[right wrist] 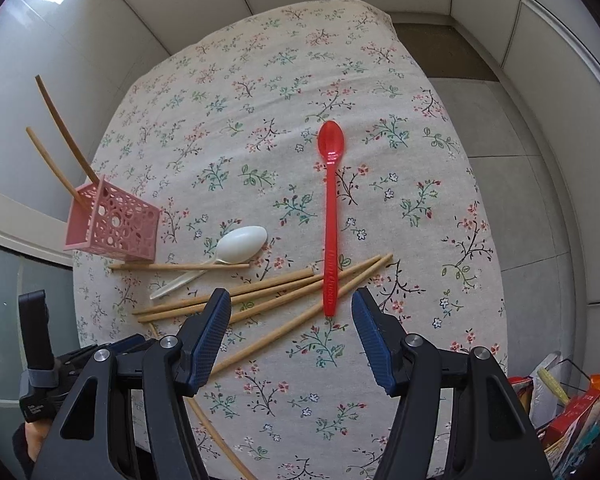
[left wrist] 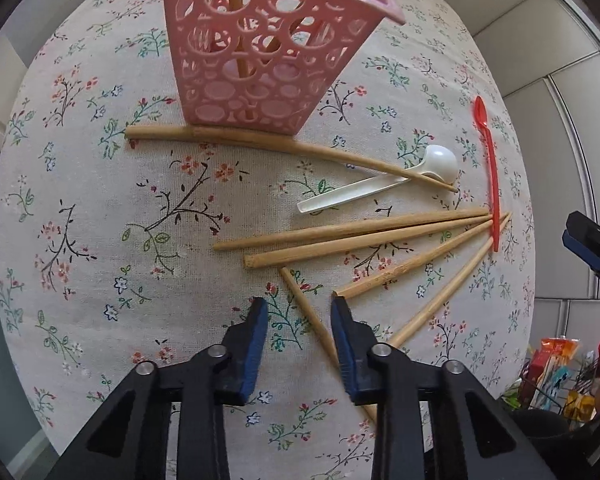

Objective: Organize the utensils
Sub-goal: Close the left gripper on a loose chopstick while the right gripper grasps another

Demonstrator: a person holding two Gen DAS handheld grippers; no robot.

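A pink perforated utensil holder (left wrist: pixel 260 52) stands at the back of the table with two chopsticks in it; it also shows at the left in the right wrist view (right wrist: pixel 116 224). Several wooden chopsticks (left wrist: pixel 356 232) lie fanned on the floral cloth, with a white spoon (left wrist: pixel 380 188) and a long red spoon (left wrist: pixel 490 176) beside them. My left gripper (left wrist: pixel 299 312) is open, its fingers on either side of one chopstick (left wrist: pixel 308 312) lying on the cloth. My right gripper (right wrist: pixel 291 308) is open and empty above the chopsticks (right wrist: pixel 260 300) and the red spoon's handle (right wrist: pixel 331 240). The white spoon (right wrist: pixel 236 248) lies to its left.
One chopstick (left wrist: pixel 260 140) lies against the holder's base. The floral tablecloth (right wrist: pixel 340 80) covers the table. A wire basket of packaged snacks (right wrist: pixel 572 404) stands off the table's right edge. Walls surround the table.
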